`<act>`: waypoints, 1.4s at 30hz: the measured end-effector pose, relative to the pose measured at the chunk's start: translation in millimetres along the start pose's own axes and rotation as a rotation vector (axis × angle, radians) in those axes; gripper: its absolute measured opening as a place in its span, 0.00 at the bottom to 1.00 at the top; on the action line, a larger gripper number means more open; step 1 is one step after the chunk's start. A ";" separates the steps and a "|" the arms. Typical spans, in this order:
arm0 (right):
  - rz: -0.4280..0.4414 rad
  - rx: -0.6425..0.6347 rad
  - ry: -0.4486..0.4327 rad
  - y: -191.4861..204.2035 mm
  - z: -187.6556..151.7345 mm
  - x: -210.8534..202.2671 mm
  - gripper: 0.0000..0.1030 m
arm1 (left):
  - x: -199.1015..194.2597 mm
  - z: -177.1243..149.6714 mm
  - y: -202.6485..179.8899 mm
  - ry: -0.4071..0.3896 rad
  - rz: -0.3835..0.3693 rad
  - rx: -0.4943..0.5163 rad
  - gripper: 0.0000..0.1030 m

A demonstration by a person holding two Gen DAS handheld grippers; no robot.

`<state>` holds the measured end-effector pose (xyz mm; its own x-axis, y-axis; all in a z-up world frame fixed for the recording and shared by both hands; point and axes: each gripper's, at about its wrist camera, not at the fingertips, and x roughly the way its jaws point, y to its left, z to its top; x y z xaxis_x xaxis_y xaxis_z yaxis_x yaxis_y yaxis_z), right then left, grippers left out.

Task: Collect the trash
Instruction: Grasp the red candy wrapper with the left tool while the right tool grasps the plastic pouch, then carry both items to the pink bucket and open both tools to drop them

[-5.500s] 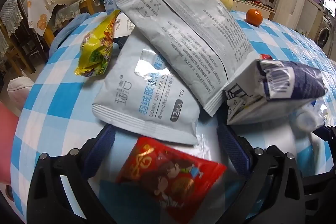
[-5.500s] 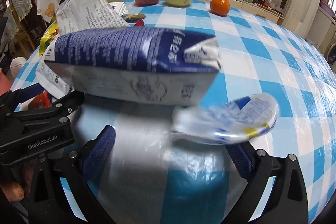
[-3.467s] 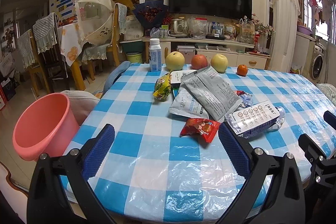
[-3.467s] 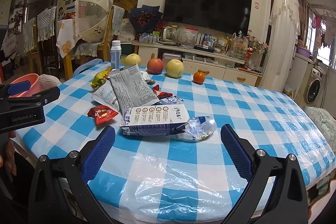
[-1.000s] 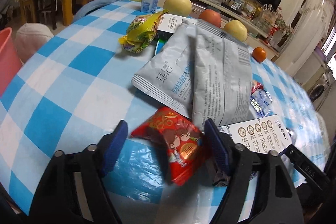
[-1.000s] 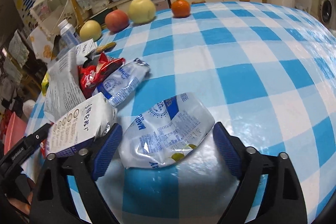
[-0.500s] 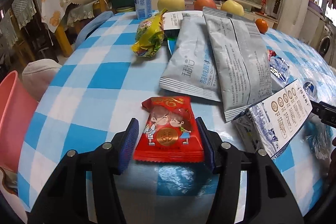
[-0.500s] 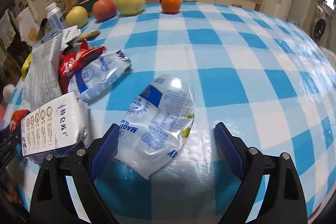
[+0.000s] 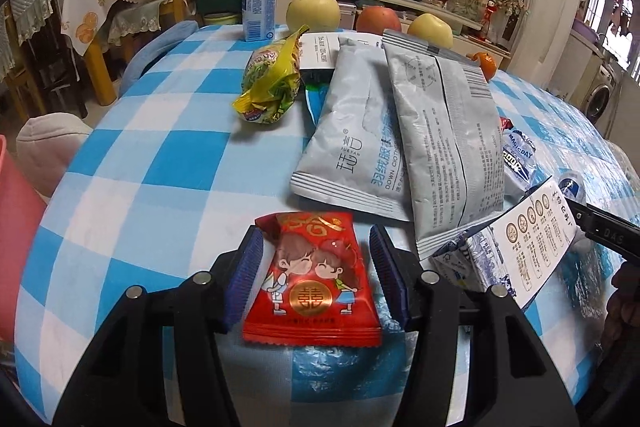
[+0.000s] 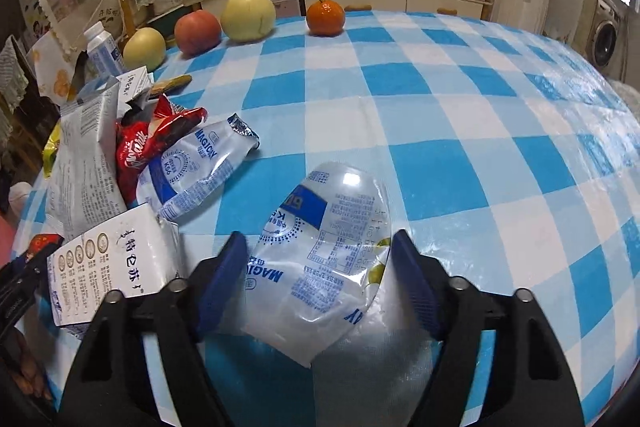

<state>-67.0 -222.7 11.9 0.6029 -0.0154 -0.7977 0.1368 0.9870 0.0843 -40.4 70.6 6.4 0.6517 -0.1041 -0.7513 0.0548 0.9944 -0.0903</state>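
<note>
A flat red foil sweet packet point(image 9: 314, 283), printed with a cartoon couple and a gold emblem, lies on the blue-and-white checked tablecloth point(image 9: 160, 163) near its front edge, between the blue pads of the left gripper point(image 9: 316, 273). The jaws have just been closing; the pads stand just beside the packet's edges, though whether they press it is hard to tell. To the packet's right, the right gripper point(image 10: 320, 277), jaws also just closing, straddles a crumpled clear plastic pouch with blue print point(image 10: 324, 259); small gaps show beside both pads. Beyond the red packet lie two grey foil sachets point(image 9: 404, 143) overlapping, one yellow-green crinkled snack bag point(image 9: 274, 85), and one white milk carton point(image 9: 516, 253) on its side. At the far edge stand one white bottle point(image 9: 259, 3), three round apples or pears point(image 10: 200, 29), and one orange tangerine point(image 10: 325, 11).
</note>
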 end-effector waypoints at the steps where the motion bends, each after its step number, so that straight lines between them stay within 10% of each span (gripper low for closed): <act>1: -0.008 -0.008 -0.001 2.0 0.5 0.6 0.66 | 0.4 0.5 0.4 0.000 0.002 -0.001 0.51; 28: 0.116 -0.069 -0.208 43.2 9.7 -67.1 0.65 | -60.3 15.4 70.0 -0.189 -0.002 -0.152 0.44; 42: 0.566 -0.282 -0.177 250.8 1.6 -121.6 0.65 | -117.9 2.6 219.1 -0.327 0.284 -0.474 0.44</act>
<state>-104.7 26.5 131.0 0.6443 0.5167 -0.5638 -0.4365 0.8538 0.2836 -103.3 300.8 76.9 0.7927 0.2479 -0.5569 -0.4458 0.8589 -0.2523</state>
